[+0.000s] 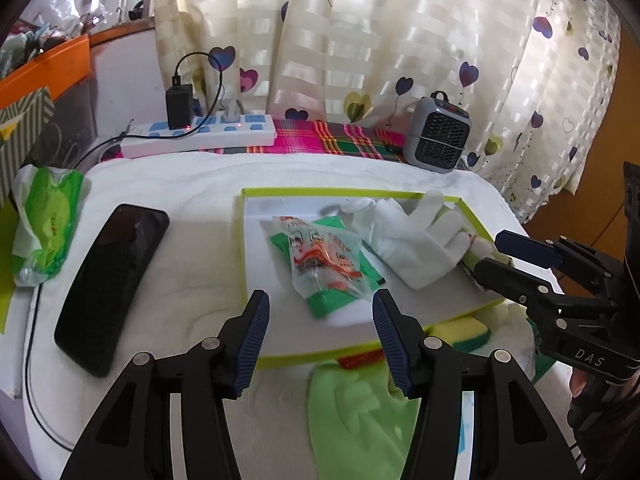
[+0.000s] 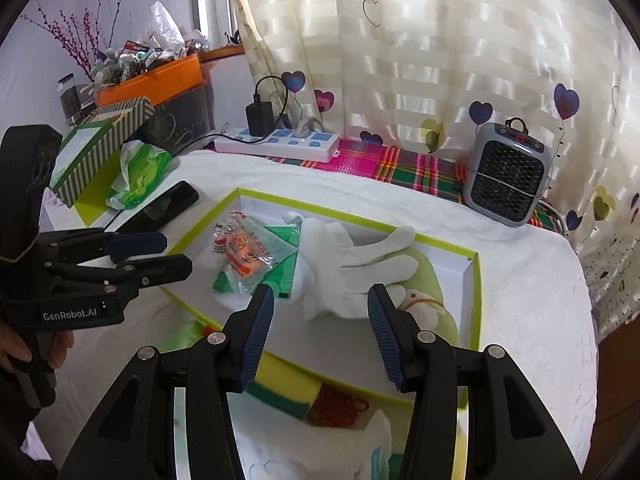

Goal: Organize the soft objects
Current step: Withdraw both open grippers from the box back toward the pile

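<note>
My left claw (image 1: 320, 312) and right claw (image 2: 320, 306) hang with jaws apart and empty above the shallow lime-rimmed white cardboard box (image 2: 472, 276) on the white towel-covered counter (image 2: 520, 280). Inside it lies a limp white cotton glove (image 2: 352, 260), fingers splayed (partly draped over a pale green plush toy (image 2: 430, 280)), beside a crinkled clear plastic sachet printed in red (image 1: 324, 258) resting on a flat green packet (image 1: 326, 304).
</note>
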Motion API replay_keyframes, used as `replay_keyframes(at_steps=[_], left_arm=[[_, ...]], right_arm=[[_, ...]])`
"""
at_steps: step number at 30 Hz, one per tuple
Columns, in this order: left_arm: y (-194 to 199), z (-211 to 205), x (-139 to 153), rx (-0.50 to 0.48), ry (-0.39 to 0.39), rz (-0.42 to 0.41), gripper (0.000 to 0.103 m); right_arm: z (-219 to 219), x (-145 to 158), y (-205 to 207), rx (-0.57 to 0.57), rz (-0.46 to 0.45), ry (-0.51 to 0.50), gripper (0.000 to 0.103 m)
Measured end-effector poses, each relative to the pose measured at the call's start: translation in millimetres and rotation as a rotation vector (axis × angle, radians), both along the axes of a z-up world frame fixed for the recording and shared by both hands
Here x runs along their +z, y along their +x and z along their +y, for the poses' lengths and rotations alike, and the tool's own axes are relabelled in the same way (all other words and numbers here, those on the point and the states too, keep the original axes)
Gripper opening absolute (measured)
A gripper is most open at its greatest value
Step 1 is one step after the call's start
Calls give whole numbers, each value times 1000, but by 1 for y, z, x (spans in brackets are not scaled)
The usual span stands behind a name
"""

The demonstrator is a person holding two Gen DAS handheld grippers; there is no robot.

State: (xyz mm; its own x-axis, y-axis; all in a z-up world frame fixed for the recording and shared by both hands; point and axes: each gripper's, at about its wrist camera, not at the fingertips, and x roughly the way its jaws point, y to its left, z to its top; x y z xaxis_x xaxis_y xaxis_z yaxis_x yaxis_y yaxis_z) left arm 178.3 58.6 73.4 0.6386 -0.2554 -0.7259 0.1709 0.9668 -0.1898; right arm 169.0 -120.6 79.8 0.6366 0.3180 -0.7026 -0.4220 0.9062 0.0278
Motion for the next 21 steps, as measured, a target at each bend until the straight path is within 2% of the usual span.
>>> replay_keyframes(at_steps=[6,9,13,21], left_arm=[[-20,-6,4,4,56,-39,53],[-29,-5,6,5,42,-43,53],[-42,-6,8,13,71,-69,53],[-61,-8,10,6,72,-86,53]], right_arm=[[-1,4,-17,-4,-30,-4,50],[-2,6,-25,-10,-39,6,50],[-2,9,-38,-16,-77,-4,50],[-4,9,-58,-24,-108,-3,50]])
